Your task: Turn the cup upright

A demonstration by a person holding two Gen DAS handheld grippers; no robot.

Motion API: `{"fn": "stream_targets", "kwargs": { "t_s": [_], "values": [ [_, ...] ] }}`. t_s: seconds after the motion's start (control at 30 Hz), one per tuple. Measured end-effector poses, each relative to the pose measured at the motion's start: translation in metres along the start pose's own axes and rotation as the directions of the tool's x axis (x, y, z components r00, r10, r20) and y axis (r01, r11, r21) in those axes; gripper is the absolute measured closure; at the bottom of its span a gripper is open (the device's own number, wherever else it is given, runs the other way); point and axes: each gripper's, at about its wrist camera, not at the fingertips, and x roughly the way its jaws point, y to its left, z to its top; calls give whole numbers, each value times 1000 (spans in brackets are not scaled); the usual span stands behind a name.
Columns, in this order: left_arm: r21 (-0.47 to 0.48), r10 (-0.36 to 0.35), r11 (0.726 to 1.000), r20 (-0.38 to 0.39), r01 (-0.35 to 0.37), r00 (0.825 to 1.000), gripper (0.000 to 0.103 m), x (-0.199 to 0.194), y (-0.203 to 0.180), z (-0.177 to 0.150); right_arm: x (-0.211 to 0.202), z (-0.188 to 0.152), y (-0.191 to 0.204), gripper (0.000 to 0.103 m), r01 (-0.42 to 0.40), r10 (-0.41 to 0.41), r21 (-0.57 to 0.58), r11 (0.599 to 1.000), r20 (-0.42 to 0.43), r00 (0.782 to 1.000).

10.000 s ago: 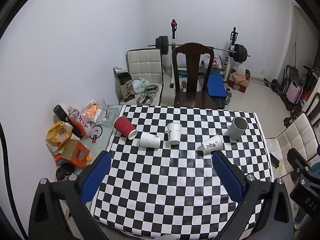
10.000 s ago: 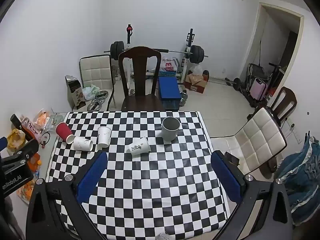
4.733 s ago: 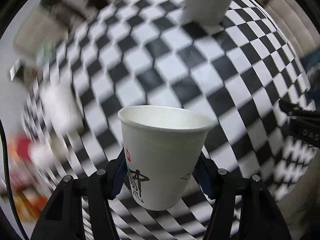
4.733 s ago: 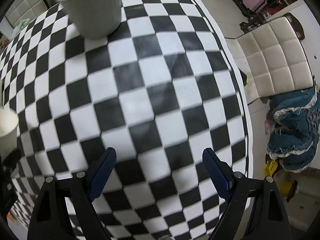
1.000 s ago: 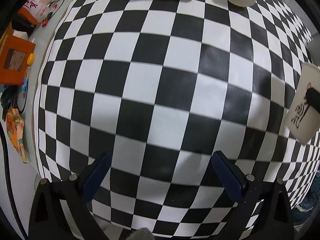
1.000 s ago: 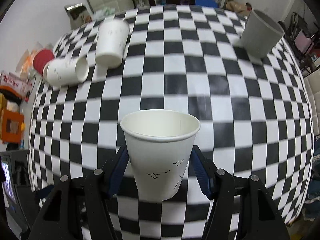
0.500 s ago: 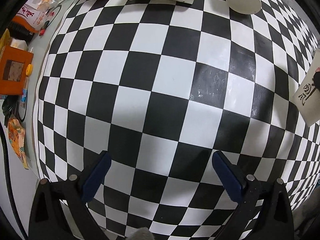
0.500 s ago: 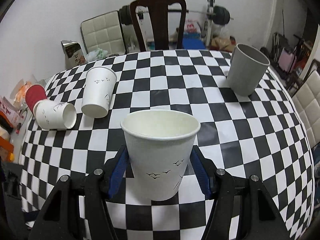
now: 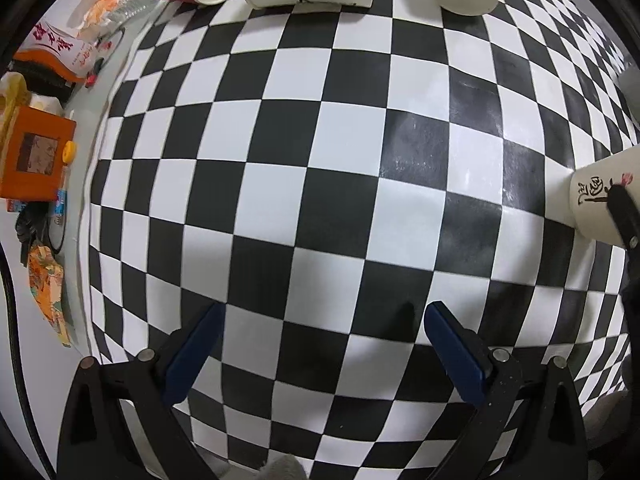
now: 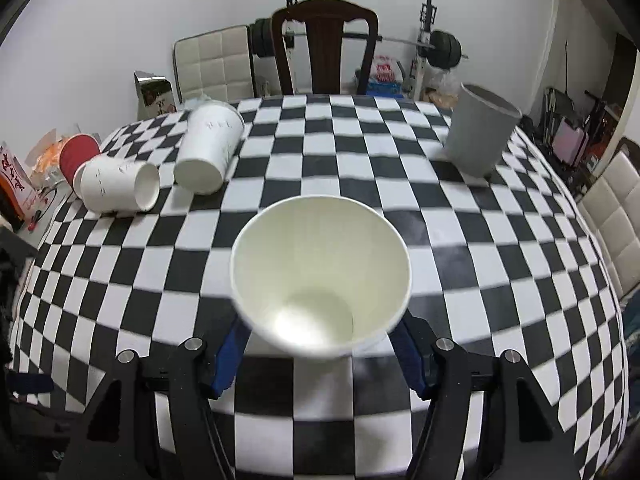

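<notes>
My right gripper (image 10: 320, 344) is shut on a white paper cup (image 10: 320, 276), mouth up and tipped toward the camera so I look into it, above the checkered table (image 10: 500, 248). The same cup shows at the right edge of the left wrist view (image 9: 596, 208), held by the other gripper's finger. My left gripper (image 9: 320, 344) is open and empty, low over the checkered cloth (image 9: 304, 168).
A white cup (image 10: 120, 188) and a red cup (image 10: 78, 154) lie on their sides at the far left; another white cup (image 10: 208, 148) stands upside down. A grey cup (image 10: 478, 132) stands at the far right. A dark chair (image 10: 324, 44) is behind the table.
The cup in my right gripper has tilted toward the camera, so its inside now shows. My left gripper has moved slightly closer to the cloth.
</notes>
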Motion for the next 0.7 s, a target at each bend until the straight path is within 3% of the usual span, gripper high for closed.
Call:
{"fn": "stream_targets", "kwargs": {
  "t_s": [0.3,0.4,0.47,0.7],
  "values": [
    [27,13,1000,58,-14,998,0,-28,13,-36,-27,-23,-14,19,18,-17,13,1000,-41,999],
    [41,12,999,113,-17,993,0,-48,13,-45,-46,-26,-18,9,29,-29,13,999,-56,998],
    [58,6,998,157,-15,988,0,-66,12,-44,-63,-25,-22,0,60,-59,18,998,-54,997],
    [113,-47,993,296,14,954,0,-139,7,-64,-144,-3,-50,0,162,-159,55,985,-55,986]
  ]
}}
